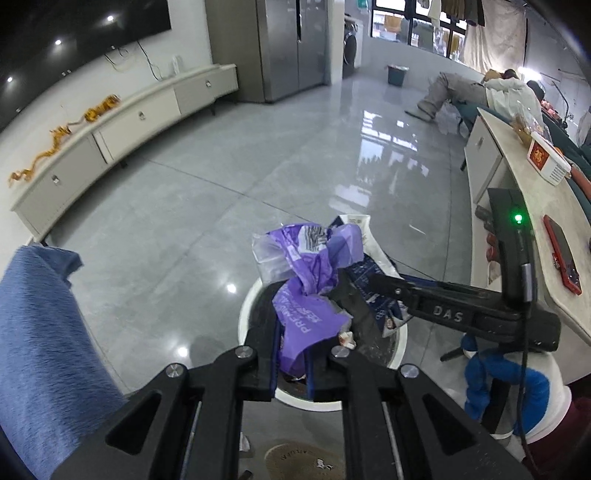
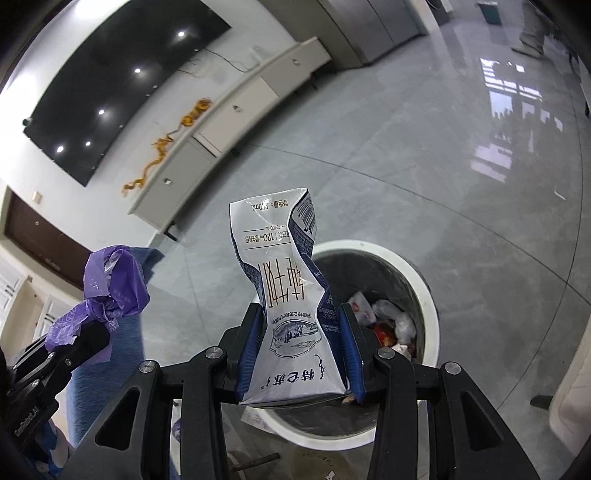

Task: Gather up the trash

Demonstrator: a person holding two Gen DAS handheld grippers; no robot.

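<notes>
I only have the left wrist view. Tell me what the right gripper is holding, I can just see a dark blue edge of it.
Observer: The right gripper is shut on a crumpled white and dark blue milk carton, pinched at its waist.
Operator: Report what's in the bin under my purple wrapper.
Observer: Inside the round white-rimmed trash bin lie white crumpled wrappers and a red scrap.
Operator: Say where the carton sits relative to the bin.
Observer: It is over the bin's near-left rim, standing upright between the pads.

You're over glossy grey floor tiles [image 1: 258,155] throwing window glare; long white cabinet [image 1: 122,122] runs at ten o'clock, steel fridge [image 1: 291,44] at twelve, windows [image 1: 413,22] at one, pale counter [image 1: 554,229] at three.
</notes>
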